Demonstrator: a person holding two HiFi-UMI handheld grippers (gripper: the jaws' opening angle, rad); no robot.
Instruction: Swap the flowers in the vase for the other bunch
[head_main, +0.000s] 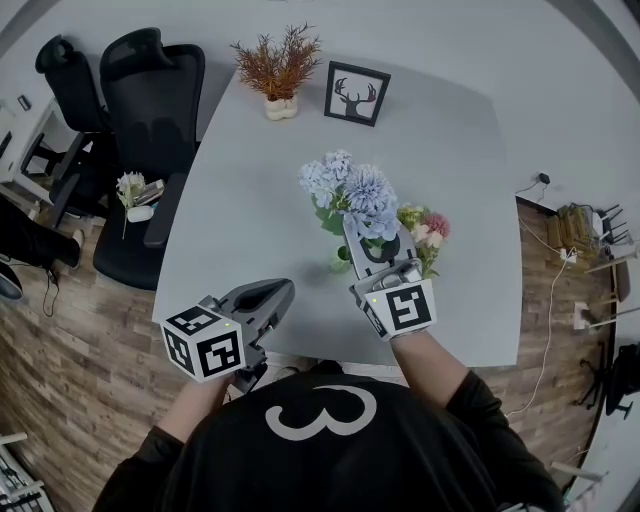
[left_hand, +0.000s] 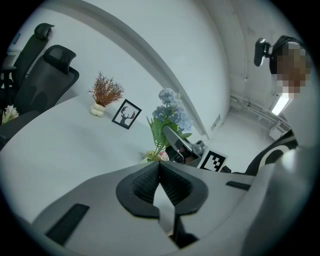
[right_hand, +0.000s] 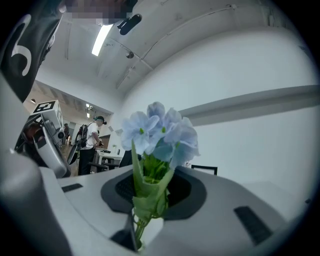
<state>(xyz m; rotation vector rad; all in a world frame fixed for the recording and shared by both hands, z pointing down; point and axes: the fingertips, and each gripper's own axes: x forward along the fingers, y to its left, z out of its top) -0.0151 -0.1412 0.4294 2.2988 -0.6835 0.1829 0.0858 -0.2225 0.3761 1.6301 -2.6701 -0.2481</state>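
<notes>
Starting nearest: left claw (head_main: 272, 296) hangs over the table (head_main: 250, 200) edge by the person's body, pads together with nothing between them, idle. Right claw (head_main: 353, 230) is further in, pinched narrow on the green wrap of the blue bunch (head_main: 350, 190), heads up and stems down, long axis close to upright. Vase (head_main: 341, 262) is the small pale-green thing on the table just beside that claw on the left-claw side, right under the stems. From the right gripper view the stem ends look to be at or just inside its mouth; I can't tell how deep. Pink bunch (head_main: 425, 233) lies on the table just past the claw's other side, out of the vase, so my read is the swap is on its last step. What matters: vase sits straight below the stems, so the move is a plain vertical drop, axis kept upright, then release. Right claw does it; left is well apart and only needed if the vase tips. Far end of the table: deer picture (head_main: 356, 92), dried plant (head_main: 278, 68).
</notes>
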